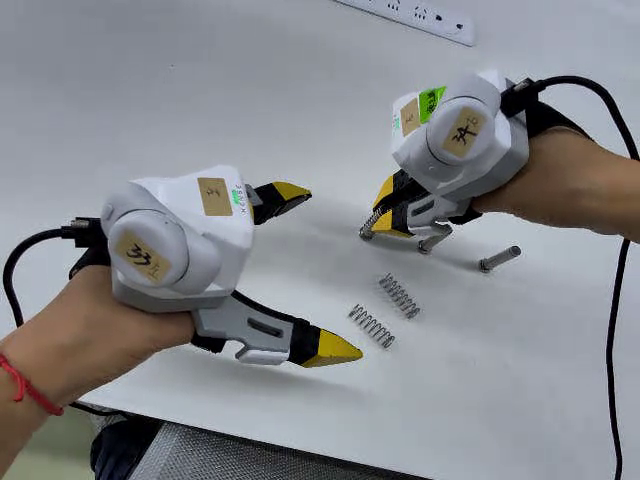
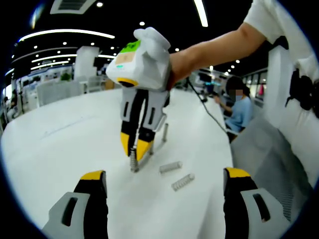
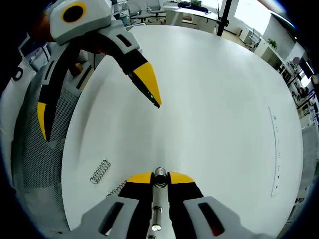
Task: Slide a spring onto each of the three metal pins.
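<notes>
Head view, nearest first: the left gripper (image 1: 318, 270) sits low at the left, held in a hand (image 1: 85, 335) with a red cord (image 1: 27, 386) round the wrist. Its yellow-tipped fingers (image 1: 335, 348) stand wide apart with nothing between them, one tip up near the middle of the bench (image 1: 150, 80) and the other low, toward the near edge.

Just past the lower tip two loose springs lie flat on the white surface, side by side but apart: the near spring (image 1: 371, 326) and the far spring (image 1: 399, 295), both slanted the same way. In the left gripper view they lie to the right of the other gripper's tips, between that view's own two spread fingers.

Beyond them the right gripper (image 1: 385, 215) points down at the bench, its fingers clamped together on a pin (image 1: 372, 226). The right gripper view shows this pin running up between the closed yellow tips, with a spring coil (image 3: 160, 174) round its end right at the tips. In the left gripper view that coiled end reaches down to the bench surface below the tips.

To the right of the right gripper a loose pin (image 1: 500, 258) lies flat on the bench, apart from the springs. A black cable (image 1: 618, 300) runs from the right gripper down the right side. At the far edge a white power strip (image 1: 410, 14) lies on the bench.
</notes>
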A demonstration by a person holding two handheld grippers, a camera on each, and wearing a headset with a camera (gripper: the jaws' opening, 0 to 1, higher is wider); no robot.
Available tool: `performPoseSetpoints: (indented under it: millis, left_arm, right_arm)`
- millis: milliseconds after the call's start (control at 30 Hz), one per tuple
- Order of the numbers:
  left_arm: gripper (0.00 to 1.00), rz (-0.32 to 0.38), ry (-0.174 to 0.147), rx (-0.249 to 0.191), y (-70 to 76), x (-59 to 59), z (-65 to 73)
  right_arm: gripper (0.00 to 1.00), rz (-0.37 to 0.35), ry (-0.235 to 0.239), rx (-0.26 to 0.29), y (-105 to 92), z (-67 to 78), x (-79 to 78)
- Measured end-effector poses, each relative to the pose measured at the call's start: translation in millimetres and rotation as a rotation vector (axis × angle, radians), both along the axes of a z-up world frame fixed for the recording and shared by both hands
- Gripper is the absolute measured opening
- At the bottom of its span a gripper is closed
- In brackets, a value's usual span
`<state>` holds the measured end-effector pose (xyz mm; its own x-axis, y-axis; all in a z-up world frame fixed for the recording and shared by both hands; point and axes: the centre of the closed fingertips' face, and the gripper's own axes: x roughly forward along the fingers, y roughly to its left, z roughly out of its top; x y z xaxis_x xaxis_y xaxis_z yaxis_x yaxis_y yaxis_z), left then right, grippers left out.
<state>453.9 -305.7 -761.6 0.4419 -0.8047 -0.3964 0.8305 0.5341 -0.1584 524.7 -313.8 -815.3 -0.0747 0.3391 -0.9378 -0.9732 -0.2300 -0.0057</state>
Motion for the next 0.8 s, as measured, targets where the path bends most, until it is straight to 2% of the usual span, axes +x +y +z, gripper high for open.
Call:
performPoseSetpoints:
  millis: [800]
  left_arm:
    - [0.98,-0.008,0.003,0.002,0.2,-0.5,-0.4]
  right_arm:
    - [0.13,-0.012,-0.001,0.005,1.5,-10.5,-1.7]
